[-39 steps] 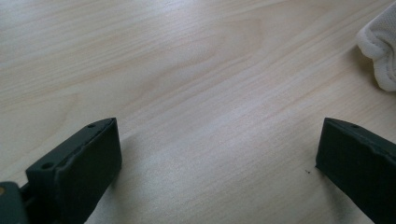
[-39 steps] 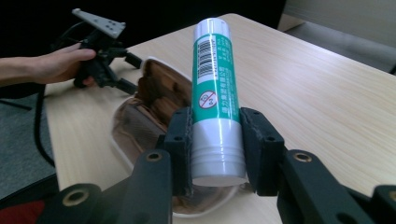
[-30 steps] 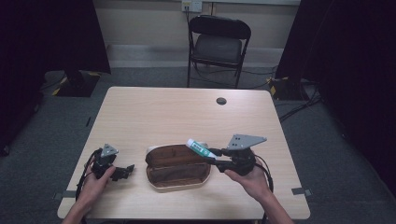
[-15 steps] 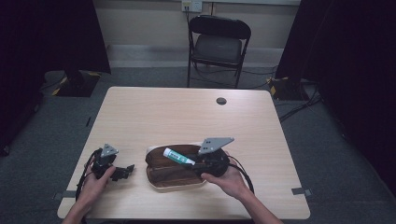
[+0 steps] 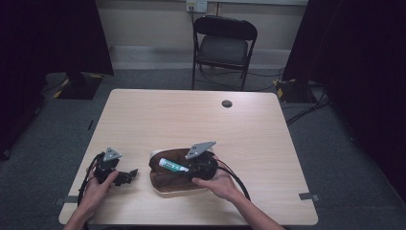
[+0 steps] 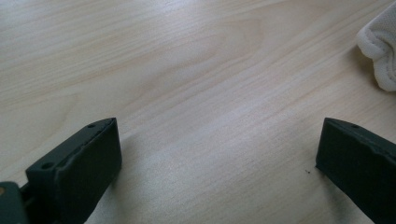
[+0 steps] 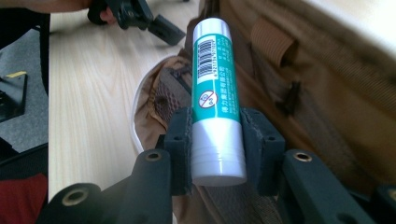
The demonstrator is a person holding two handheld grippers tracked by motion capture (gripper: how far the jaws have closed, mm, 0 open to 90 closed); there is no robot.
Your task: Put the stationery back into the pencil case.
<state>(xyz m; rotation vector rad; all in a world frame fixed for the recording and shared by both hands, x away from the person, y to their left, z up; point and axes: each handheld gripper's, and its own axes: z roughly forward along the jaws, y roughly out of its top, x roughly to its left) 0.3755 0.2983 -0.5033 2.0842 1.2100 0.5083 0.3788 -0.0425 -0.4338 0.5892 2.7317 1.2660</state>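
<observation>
1. So the right gripper (image 5: 186,168) is clamped on a glue stick (image 5: 173,166), a white tube with a teal label and a barcode on it. In the right gripper view both jaws press on the lower part of the glue stick (image 7: 215,93), one on each side, and the tube sticks out straight ahead past them

2. The glue stick is over the open pencil case (image 5: 165,182), a brown fabric pouch with a pale rim that lies flat near the front edge of the table (image 5: 191,115). From above, the tube lies roughly level and points toward the person's left, right above the inside of the case. Can't tell if it touches the lining or just hangs over it

3. In the right gripper view you can see the case (image 7: 322,84) from inside: tan fabric, some mesh, an elastic loop beside the tube

4. The left gripper (image 5: 128,175) rests on the table to the left of the case, held in the person's left hand (image 5: 98,188). Its jaws stand wide apart with nothing between them, just bare wood in the left gripper view. The pale corner of the case (image 6: 380,51) peeks in at the top right there, well clear of the jaws

5. Farther back there's a black folding chair (image 5: 223,45) behind the table, and a small dark round cap (image 5: 227,103) set in the tabletop near the far edge
</observation>
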